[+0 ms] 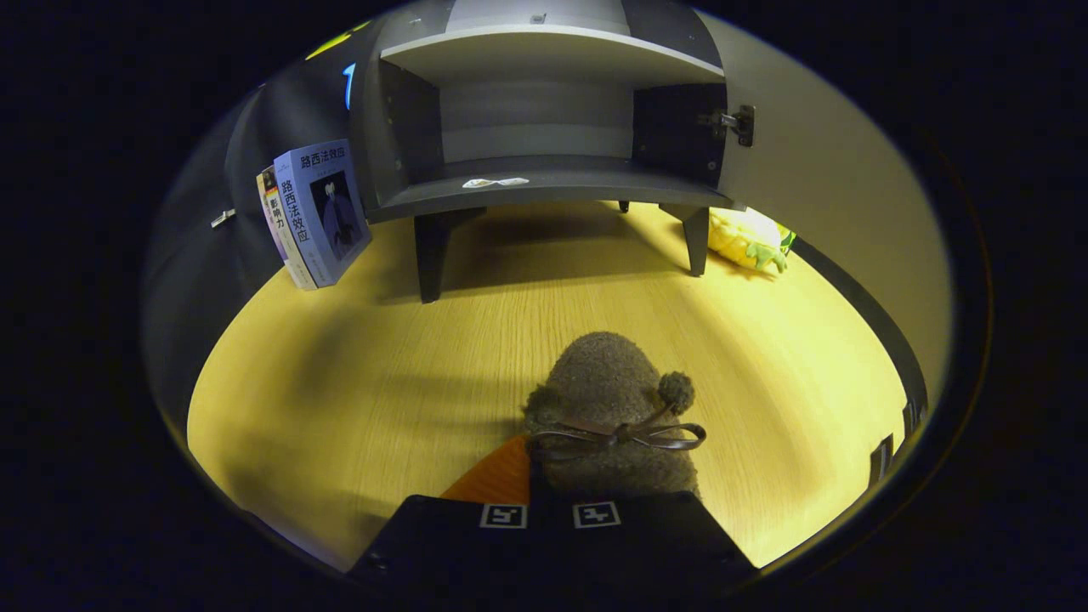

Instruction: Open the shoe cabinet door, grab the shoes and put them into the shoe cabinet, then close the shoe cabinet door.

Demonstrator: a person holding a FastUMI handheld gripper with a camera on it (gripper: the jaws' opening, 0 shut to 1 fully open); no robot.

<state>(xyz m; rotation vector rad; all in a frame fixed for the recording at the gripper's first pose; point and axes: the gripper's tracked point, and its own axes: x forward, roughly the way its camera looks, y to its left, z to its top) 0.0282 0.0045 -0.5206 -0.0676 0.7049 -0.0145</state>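
Fuzzy grey-brown knit, a pompom and a thin bow: a slipper (610, 399) rides in the gripper (551, 515), whose two fingers are drawn close together and appear clamped on its heel, toe pointing ahead toward the shoe cabinet (544, 127) that stands well beyond on the pale wooden tabletop (340, 374). The cabinet door (816, 187) is swung wide to the right, hinge showing, and the lower shelf (544, 183) lies bare but for a small sticker (an orange patch shows just left of the slipper, too hidden to identify). Judged from here, the soft shoe could sag or slip from the grip in transit, or its toe could catch the shelf's front lip if carried in too low
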